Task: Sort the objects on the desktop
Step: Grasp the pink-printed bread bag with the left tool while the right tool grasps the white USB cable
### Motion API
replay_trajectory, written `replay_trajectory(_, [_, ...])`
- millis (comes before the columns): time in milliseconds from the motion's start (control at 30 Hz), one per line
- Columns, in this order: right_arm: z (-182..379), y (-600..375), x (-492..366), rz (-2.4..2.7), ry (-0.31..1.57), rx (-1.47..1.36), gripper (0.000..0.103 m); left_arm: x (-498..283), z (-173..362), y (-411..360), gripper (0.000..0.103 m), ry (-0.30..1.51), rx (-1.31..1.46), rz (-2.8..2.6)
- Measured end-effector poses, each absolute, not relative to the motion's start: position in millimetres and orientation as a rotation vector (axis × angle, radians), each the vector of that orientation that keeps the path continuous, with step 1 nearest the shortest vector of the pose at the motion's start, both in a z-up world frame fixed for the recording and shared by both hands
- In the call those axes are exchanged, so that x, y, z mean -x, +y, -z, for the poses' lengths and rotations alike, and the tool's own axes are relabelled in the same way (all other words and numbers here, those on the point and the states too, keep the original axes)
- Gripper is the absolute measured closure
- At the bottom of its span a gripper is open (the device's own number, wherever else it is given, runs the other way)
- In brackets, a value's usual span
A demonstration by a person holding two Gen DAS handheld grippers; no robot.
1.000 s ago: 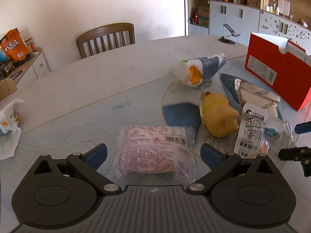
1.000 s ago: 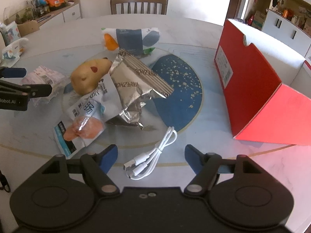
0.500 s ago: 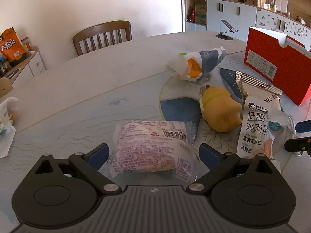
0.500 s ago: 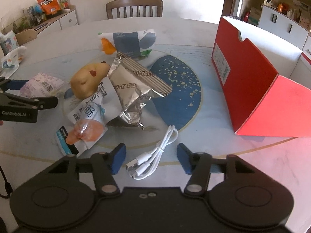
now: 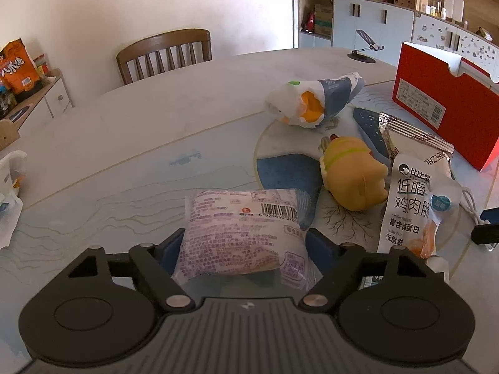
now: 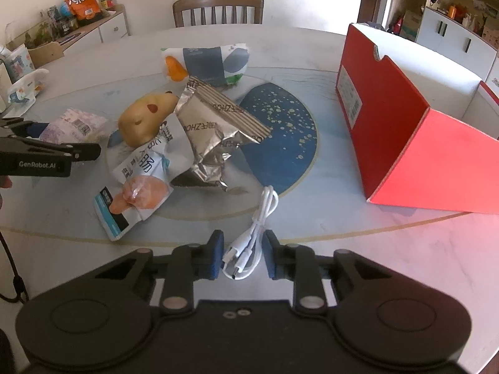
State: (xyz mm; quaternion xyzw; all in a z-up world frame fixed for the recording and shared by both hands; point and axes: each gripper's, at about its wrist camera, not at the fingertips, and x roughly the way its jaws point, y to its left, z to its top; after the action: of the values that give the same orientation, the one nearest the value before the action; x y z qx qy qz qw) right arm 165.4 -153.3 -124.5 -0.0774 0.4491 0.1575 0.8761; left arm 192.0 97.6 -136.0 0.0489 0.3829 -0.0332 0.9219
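left gripper has its fingers pressed against both sides of the pink bread packet on the tabletop. right gripper brackets the coiled white cable, fingers narrowed beside it but not clearly touching; the red box sits well off to the right.

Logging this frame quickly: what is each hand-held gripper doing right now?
Left hand-held gripper: shut on the purple-print snack pack.
Right hand-held gripper: pads either side of the white cable; grip cannot be told.

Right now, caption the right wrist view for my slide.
Right gripper closing around a white cable on the table, snack packets and a red box beyond.
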Motion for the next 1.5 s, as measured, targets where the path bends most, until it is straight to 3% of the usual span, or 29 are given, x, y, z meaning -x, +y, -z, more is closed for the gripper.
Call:
replay_trajectory(433, [119,-158,-165,-0.334,0.950,0.173,0.085,-188,130,103,0.035,0.790,-0.066,0.061])
replay_trajectory(1500, [42,-186,-162,-0.351,0.849,0.102,0.085,-144,46,78,0.035,0.735,0.012,0.141])
